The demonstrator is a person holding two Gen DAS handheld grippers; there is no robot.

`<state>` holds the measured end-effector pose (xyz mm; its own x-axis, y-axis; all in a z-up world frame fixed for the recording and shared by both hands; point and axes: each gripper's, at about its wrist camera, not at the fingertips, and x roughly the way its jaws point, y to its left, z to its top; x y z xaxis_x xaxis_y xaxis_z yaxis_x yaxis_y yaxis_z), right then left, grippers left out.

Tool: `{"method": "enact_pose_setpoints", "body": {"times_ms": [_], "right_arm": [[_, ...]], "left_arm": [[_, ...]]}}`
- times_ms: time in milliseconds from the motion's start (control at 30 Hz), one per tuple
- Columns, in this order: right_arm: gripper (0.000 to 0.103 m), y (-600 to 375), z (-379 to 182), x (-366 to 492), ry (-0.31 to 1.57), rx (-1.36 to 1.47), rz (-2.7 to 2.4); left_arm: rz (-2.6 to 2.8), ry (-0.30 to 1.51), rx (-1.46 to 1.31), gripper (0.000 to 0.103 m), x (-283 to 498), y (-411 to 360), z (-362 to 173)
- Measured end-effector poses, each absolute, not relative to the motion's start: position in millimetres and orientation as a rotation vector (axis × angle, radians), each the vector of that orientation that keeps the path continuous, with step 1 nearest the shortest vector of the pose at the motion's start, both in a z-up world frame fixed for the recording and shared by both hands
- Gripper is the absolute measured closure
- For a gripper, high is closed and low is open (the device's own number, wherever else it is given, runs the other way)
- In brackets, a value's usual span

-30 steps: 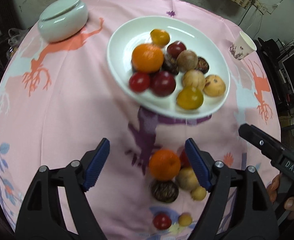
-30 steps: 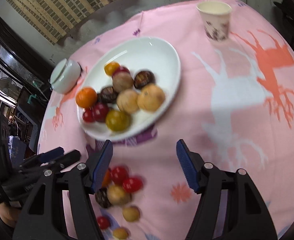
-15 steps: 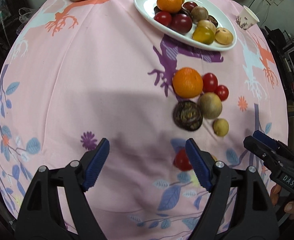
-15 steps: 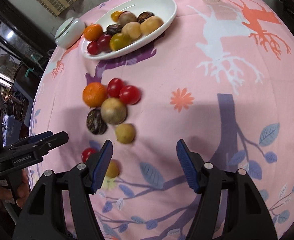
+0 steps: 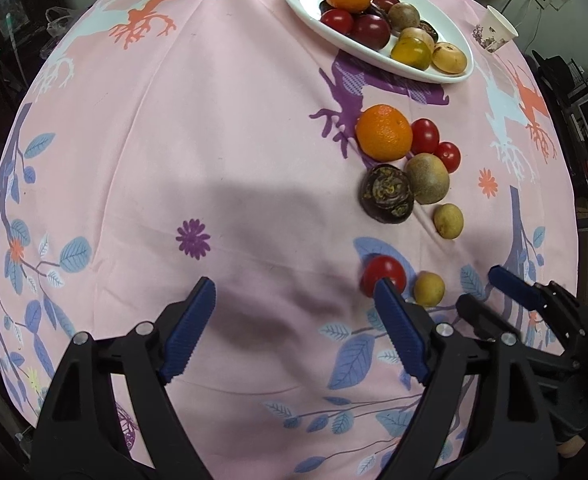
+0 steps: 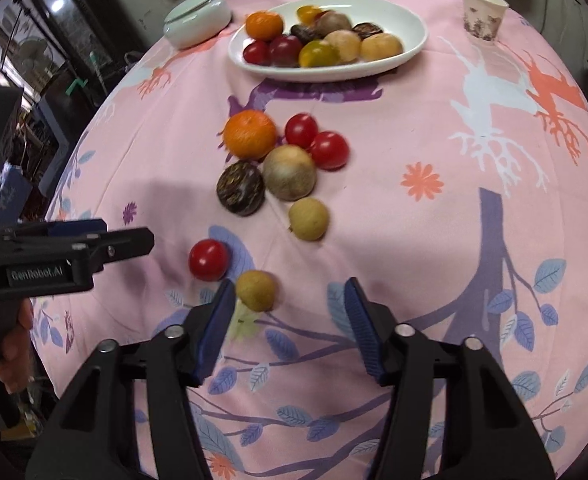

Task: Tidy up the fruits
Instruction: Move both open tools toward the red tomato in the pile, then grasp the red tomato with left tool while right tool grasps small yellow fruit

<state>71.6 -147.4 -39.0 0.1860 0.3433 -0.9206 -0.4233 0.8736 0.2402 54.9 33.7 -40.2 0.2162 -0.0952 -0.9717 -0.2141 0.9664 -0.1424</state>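
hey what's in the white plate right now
The white plate holds a pile of fruit: an orange, red tomatoes, a yellow tomato, brownish round fruits and dark wrinkled ones. Anything beneath the pile is covered.

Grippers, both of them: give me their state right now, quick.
Left gripper: jaws open, holding nothing, above the cloth.
Right gripper: jaws open, holding nothing; a small yellow fruit lies just ahead by its left jaw.
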Motion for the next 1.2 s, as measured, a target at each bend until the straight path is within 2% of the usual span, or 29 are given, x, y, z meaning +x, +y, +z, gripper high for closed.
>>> {"method": "enact_pose_setpoints", "body": {"times_ms": [233, 300, 433, 500, 1200], "right_arm": [[0.051, -127.7, -49.7, 65.4, 1.29, -0.11, 0.572], [0.06, -120.3, -55.7, 65.3, 1.318, -0.127, 0.594], [0.067, -110.5, -64.5, 65.8, 1.323, -0.182, 0.576], [0.077, -109.0, -66.5, 67.4, 1.319, -0.191, 0.565], [0.077, -181.5, -54.2, 60.4, 1.341, 0.006, 0.513]], "left_arm": [[0.099, 1.356, -0.282, 0.02, 45.8, 42.9, -41.8], [0.101, 1.357, -0.286, 0.02, 43.1, 45.9, -42.2], [0.105, 1.353, -0.29, 0.02, 39.1, 51.4, -40.7], [0.106, 1.349, -0.292, 0.02, 37.2, 53.6, -39.4], [-0.015, 1.377, -0.185, 0.019, 62.7, -14.1, -49.4]]}}
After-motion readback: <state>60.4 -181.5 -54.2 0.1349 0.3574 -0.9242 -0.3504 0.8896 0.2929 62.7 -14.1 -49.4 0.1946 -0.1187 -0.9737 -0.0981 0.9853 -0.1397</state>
